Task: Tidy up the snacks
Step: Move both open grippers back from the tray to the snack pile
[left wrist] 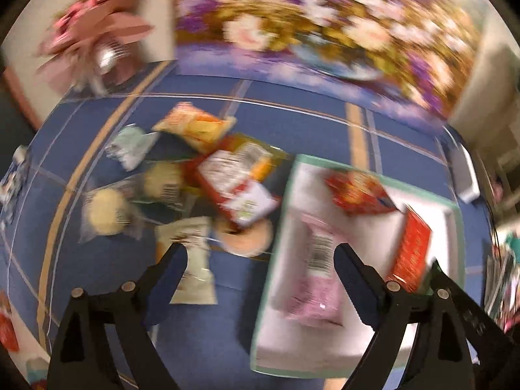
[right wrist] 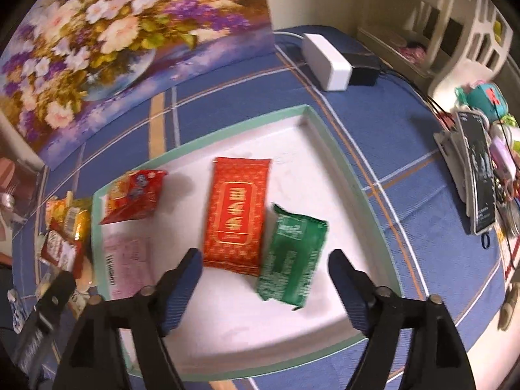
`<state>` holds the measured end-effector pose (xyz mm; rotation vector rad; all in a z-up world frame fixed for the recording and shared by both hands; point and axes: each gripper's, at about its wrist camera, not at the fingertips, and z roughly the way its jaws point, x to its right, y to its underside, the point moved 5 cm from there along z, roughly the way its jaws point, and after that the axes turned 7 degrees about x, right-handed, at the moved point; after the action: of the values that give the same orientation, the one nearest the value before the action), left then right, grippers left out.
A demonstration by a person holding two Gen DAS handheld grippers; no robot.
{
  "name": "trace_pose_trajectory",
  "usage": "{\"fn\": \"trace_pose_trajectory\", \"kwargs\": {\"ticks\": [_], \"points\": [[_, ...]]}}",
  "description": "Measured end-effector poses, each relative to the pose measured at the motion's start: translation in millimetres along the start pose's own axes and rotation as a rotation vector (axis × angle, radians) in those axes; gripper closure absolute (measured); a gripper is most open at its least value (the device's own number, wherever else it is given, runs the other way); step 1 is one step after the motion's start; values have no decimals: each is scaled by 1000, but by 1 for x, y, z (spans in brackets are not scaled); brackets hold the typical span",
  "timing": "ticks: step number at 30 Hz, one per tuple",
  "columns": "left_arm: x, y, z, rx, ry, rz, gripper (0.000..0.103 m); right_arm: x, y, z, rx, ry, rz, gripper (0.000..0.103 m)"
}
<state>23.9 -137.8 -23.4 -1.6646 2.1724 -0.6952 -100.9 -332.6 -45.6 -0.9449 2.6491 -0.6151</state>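
A white tray with a pale green rim (right wrist: 227,126) lies on the blue checked tablecloth. In it are a red snack bag (right wrist: 133,195), an orange-red packet (right wrist: 237,214), a green packet (right wrist: 292,253) and a pink packet (right wrist: 126,266). My right gripper (right wrist: 266,255) hangs open above the orange-red and green packets, touching neither. In the blurred left wrist view my left gripper (left wrist: 260,253) is open over the tray's left rim (left wrist: 274,260), with the pink packet (left wrist: 315,286) under its right finger. Left of the tray is a pile of several snacks, including a red-and-white packet (left wrist: 234,182) and a white packet (left wrist: 191,260).
A floral painting (right wrist: 97,42) leans at the back of the table. A white box (right wrist: 328,61) and a black adapter (right wrist: 360,65) with cables sit at the back right. Cluttered small items (right wrist: 481,169) crowd the right edge. Pink paper flowers (left wrist: 97,29) stand at the far left.
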Motion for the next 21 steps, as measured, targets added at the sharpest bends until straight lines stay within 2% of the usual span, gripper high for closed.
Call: {"fn": "trace_pose_trajectory", "kwargs": {"ticks": [9,12,16,21], "points": [[-67,-14,-3,57,-140,-106,10,-49,6,-12,23,-41,-90,6],[-90,-17,-4,50,-158,-165,3,-70,10,-17,33,-69,-127,0],[-122,-21,-11,68,-207,-214,2,-94,17,-25,46,-85,-176,0],[-161,-24,-20,90,-234,-303,2,-125,24,-34,54,-127,-220,0]]}}
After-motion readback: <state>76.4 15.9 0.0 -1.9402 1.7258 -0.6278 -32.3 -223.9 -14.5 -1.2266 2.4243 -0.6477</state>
